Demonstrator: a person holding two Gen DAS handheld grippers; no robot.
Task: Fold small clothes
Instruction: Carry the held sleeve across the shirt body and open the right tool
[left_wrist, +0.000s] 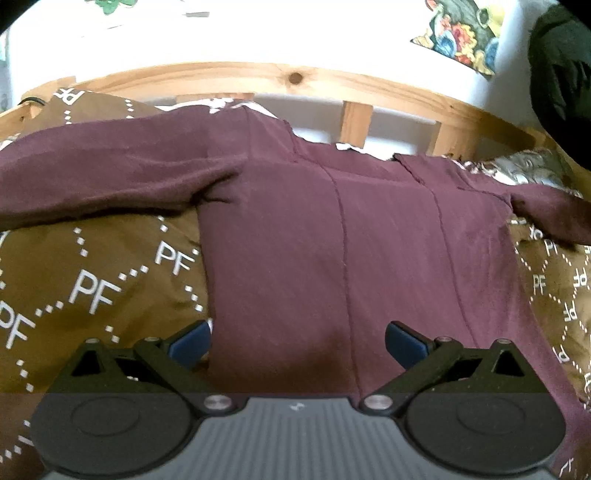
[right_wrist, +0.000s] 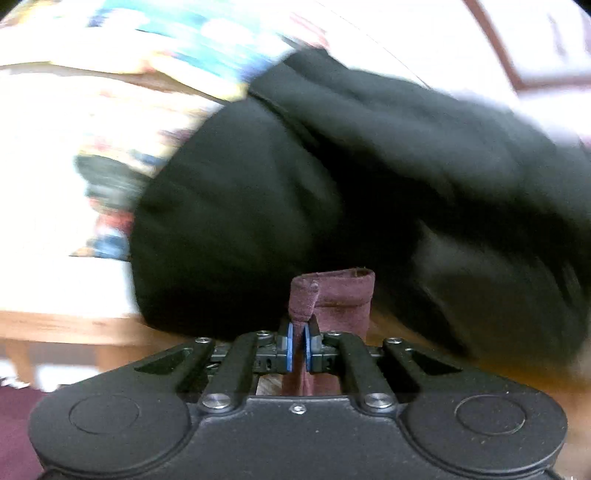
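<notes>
Maroon shirt (left_wrist: 332, 229) lies spread flat on the brown bedspread (left_wrist: 92, 288), w/ the wooden bed frame (left_wrist: 295, 79) behind it. Left gripper (left_wrist: 297, 345) hangs over the shirt's near hem, jaws spread wide, nothing btwn them. Right gripper (right_wrist: 298, 349): jaws pressed together, pinching the shirt's cuff (right_wrist: 332, 291). Only the right view shows that pinch, plus a blurred black cloth mass (right_wrist: 332, 177) behind it; only the left shows the whole shirt.
</notes>
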